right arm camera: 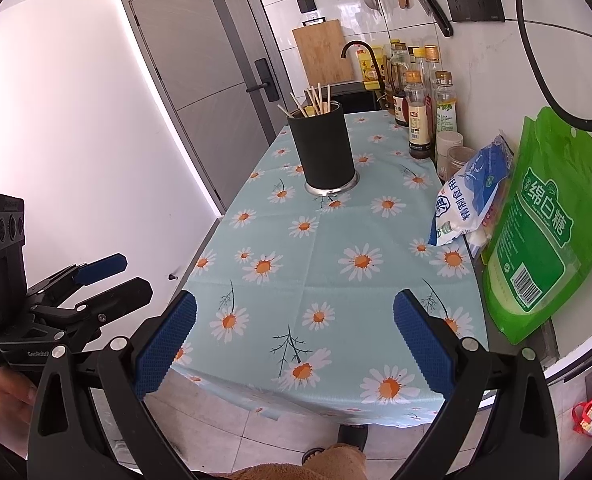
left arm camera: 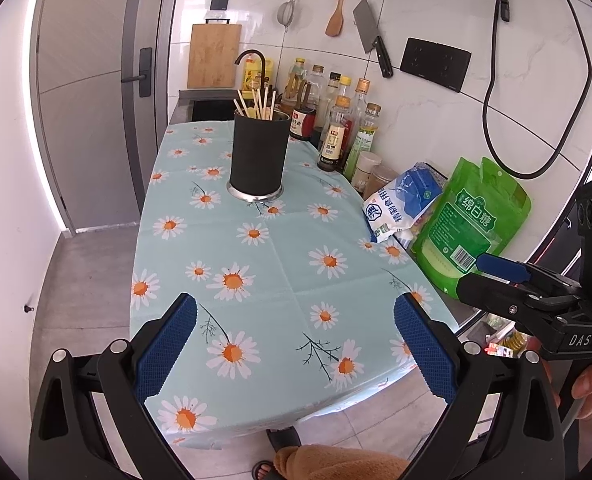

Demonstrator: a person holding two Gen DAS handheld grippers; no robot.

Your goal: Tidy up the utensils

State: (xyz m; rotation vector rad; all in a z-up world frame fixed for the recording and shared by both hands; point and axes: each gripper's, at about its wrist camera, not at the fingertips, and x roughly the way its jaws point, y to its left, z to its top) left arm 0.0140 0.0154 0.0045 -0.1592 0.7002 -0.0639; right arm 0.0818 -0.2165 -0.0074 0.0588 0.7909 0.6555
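A black cylindrical utensil holder (left arm camera: 258,156) (right arm camera: 326,150) stands upright on the far half of the daisy tablecloth (left arm camera: 280,264) (right arm camera: 336,240). Several wooden chopsticks (left arm camera: 256,104) (right arm camera: 316,100) and a pale spoon handle stick out of it. My left gripper (left arm camera: 296,304) (right arm camera: 134,276) is open over the near left table edge, with nothing between its blue pads. My right gripper (right arm camera: 296,304) (left arm camera: 474,274) is open too, over the near right edge, holding nothing. No loose utensil lies on the cloth.
Sauce and oil bottles (left arm camera: 336,120) line the wall on the right. A blue-white salt bag (left arm camera: 400,204) and a green sugar bag (left arm camera: 468,224) lean nearer. A sink with a faucet (left arm camera: 252,60) lies behind the holder. A cleaver (left arm camera: 370,36) hangs on the wall.
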